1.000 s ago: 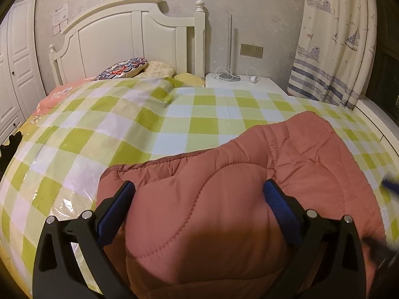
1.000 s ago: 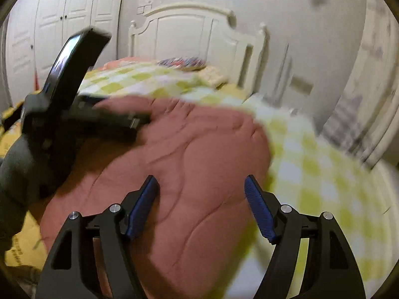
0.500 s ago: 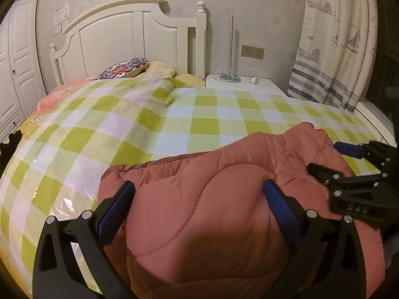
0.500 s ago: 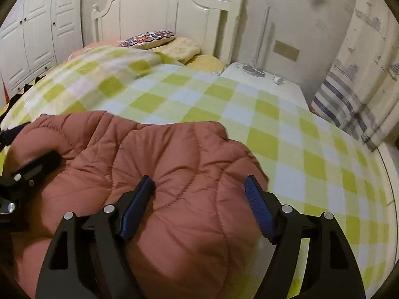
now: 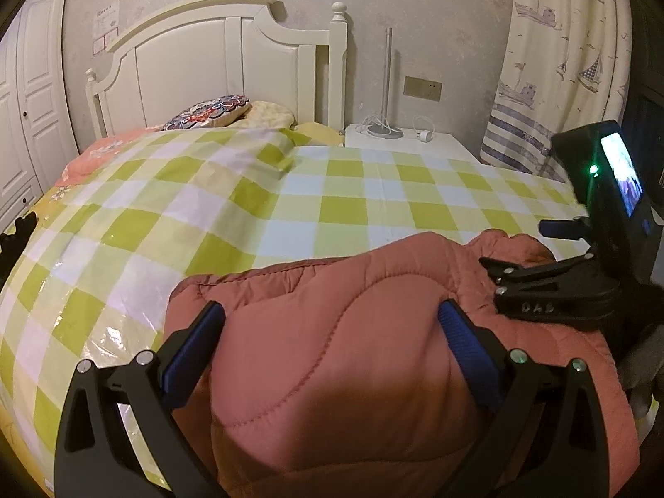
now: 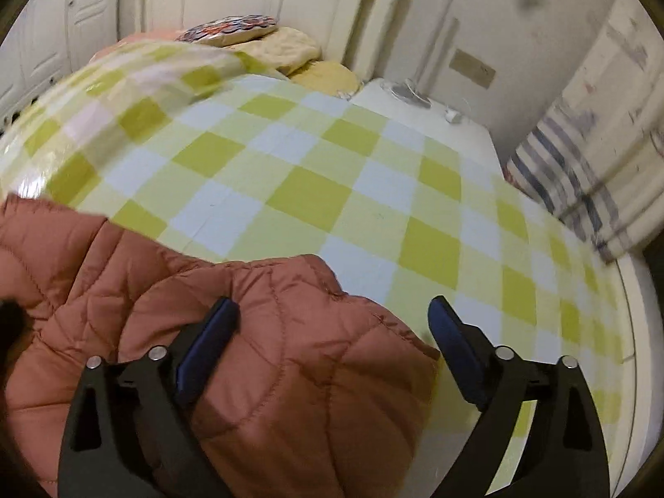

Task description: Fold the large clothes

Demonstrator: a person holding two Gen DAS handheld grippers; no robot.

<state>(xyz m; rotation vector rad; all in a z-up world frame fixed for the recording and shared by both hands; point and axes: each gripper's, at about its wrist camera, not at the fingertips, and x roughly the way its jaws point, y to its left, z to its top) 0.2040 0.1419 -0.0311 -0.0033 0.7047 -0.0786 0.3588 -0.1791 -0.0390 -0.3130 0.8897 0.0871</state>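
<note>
A rust-red quilted jacket (image 5: 332,373) lies bunched on the near part of the bed. My left gripper (image 5: 330,332) stands over its middle with the jaws wide; the padding bulges up between the blue pads, which do not visibly pinch it. My right gripper (image 6: 332,332) is at the jacket's (image 6: 269,373) right edge and its jaws are opening. Its left finger lies on the jacket and its right finger hangs over the checked cover. In the left wrist view the right gripper (image 5: 518,249) points in from the right at the jacket's far corner.
A green-and-white checked cover (image 5: 332,207) stretches away to a white headboard (image 5: 216,62) with pillows (image 5: 207,110). A white nightstand (image 5: 406,141) holds a lamp base and cables. A sailboat curtain (image 5: 552,83) hangs at right, wardrobe doors (image 5: 25,103) at left.
The right gripper swung from the jacket's middle to its right edge, tipped downward, and its jaws widened. The jacket's far right part now sits lower and closer in. The left gripper kept still.
</note>
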